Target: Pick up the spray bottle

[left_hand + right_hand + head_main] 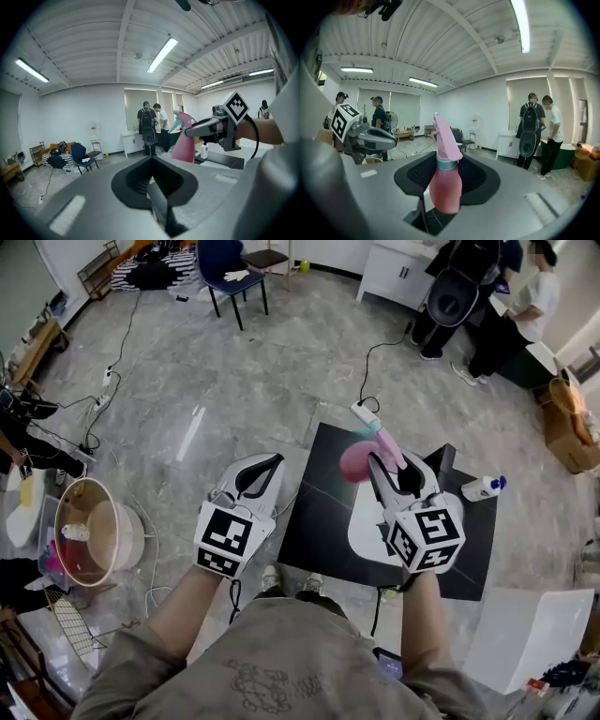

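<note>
My right gripper (380, 457) is shut on the pink spray bottle (356, 461), which hangs in the air above the black mat (323, 521). In the right gripper view the bottle (445, 185) stands upright between the jaws of the right gripper (446, 161), with its teal collar and pink trigger head on top. To its left my left gripper (267, 465) is raised to about the same height, its jaws together with nothing in them. The left gripper view shows the left gripper (151, 161) with its tips meeting, and beyond it the bottle (183, 140) in the right gripper (206, 127).
A small white bottle with a blue cap (483, 487) lies on the mat's right side. A round basin (89, 531) stands on the floor at the left, with cables trailing near it. People (487, 296) stand at the back right by a white cabinet; a blue chair (230, 268) is at the back.
</note>
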Action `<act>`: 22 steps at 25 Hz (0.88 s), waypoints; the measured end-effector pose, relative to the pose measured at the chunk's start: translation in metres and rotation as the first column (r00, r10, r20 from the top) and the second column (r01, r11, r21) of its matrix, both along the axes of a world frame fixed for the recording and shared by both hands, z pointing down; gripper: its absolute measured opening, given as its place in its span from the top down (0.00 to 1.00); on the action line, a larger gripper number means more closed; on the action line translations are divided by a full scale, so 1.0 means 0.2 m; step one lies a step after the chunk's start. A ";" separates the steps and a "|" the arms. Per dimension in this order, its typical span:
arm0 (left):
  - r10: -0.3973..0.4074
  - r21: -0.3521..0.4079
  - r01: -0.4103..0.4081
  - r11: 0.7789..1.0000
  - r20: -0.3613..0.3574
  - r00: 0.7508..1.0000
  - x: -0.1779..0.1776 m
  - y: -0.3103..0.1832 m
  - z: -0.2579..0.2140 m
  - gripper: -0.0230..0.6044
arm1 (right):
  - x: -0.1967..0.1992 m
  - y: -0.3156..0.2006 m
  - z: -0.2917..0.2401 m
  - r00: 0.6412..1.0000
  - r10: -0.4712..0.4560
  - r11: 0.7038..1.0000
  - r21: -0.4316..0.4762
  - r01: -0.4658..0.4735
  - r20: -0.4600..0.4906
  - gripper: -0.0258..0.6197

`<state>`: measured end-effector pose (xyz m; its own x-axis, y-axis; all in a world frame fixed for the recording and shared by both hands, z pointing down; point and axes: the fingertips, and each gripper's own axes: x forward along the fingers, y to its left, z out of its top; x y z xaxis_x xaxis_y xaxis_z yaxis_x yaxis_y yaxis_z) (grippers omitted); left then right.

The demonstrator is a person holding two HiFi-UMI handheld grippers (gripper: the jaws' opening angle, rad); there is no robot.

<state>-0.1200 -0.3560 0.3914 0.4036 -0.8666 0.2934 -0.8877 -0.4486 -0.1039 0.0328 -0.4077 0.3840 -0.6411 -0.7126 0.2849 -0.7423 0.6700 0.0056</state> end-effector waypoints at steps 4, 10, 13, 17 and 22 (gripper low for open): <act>0.007 0.079 -0.009 0.997 0.025 1.000 0.02 0.01 -0.15 0.96 | 0.06 0.09 -0.22 1.000 0.010 0.996 0.093 -0.013 0.025 0.69; 0.031 0.158 -0.038 0.987 0.044 0.999 0.05 0.08 -0.32 0.96 | 0.13 0.26 -0.46 0.998 -0.002 0.982 0.189 -0.008 0.056 0.69; 0.055 0.172 -0.060 0.983 0.036 0.998 0.08 0.13 -0.37 0.96 | 0.16 0.34 -0.53 0.998 -0.001 0.978 0.210 -0.013 0.067 0.70; 0.074 0.182 -0.077 0.980 0.025 0.997 0.11 0.20 -0.41 0.96 | 0.20 0.43 -0.55 0.997 0.007 0.977 0.211 -0.024 0.081 0.70; 0.071 0.175 -0.072 0.982 0.014 0.997 0.11 0.27 -0.40 0.96 | 0.28 0.51 -0.50 0.994 0.036 0.982 0.181 -0.054 0.103 0.70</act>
